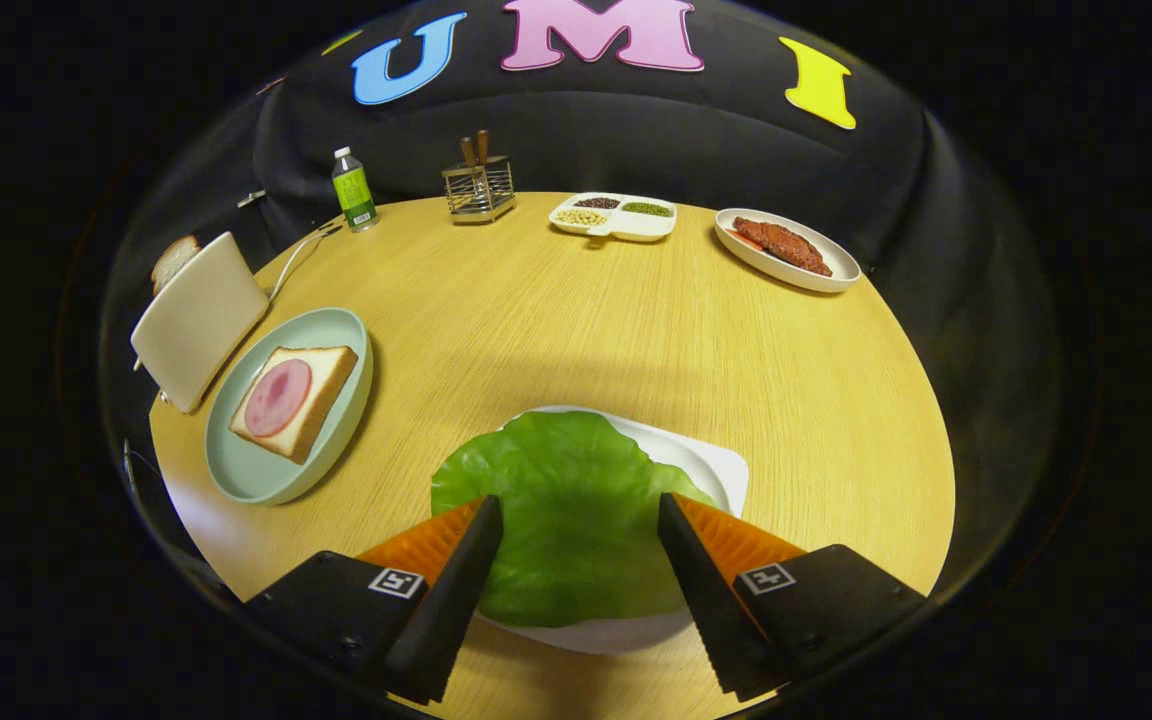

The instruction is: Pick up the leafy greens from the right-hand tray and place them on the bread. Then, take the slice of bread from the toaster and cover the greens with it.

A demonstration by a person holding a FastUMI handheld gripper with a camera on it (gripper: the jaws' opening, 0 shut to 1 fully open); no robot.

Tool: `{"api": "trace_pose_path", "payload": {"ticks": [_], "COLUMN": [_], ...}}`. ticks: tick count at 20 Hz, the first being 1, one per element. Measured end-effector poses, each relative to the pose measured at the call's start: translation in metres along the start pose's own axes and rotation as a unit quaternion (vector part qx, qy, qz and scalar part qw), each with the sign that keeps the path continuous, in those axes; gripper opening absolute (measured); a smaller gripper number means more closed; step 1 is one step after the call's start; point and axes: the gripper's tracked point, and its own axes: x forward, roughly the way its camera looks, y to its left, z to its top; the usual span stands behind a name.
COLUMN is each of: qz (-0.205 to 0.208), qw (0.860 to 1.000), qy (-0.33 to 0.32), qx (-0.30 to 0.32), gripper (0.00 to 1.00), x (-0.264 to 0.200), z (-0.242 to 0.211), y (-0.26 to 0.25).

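A broad green lettuce leaf (566, 500) lies on a white tray (711, 465) right under my gripper (581, 510). The gripper is open, its two fingers spread over the leaf with the leaf between them, not pressing on it. To the left, a pale green plate (336, 335) holds a slice of bread (311, 405) topped with a round pink slice of ham (277, 397). Beyond that plate stands a cream toaster (198, 320) with a slice of bread (174, 262) sticking out of its top.
On the round wooden table, at the far side, stand a green bottle (353, 190), a wire holder with utensils (478, 185), a divided dish of beans (616, 216) and a white plate of reddish meat (786, 250). A cable (296, 262) runs from the toaster.
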Motion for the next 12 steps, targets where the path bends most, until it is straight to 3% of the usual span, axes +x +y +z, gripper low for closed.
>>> {"api": "trace_pose_path", "payload": {"ticks": [5, 7, 8, 10, 11, 12], "qz": [-0.005, -0.009, -0.005, -0.021, -0.025, -0.022], "qw": [1.0, 1.0, 1.0, 1.0, 0.999, 0.999], "qy": [0.005, 0.002, 0.003, 0.001, -0.002, 0.002], "qx": [0.0, 0.0, 0.003, 0.019, 0.022, 0.025], "gripper": [0.94, 0.6, 0.59, 0.23, 0.23, 0.13], "x": [0.0007, 0.0003, 0.0027, 0.0013, -0.0006, -0.0014], "z": [0.0005, 0.0006, 0.0005, 0.0012, 0.0021, 0.0004], "y": [0.0002, 0.0008, 0.0026, -0.0012, -0.0008, 0.0012]}}
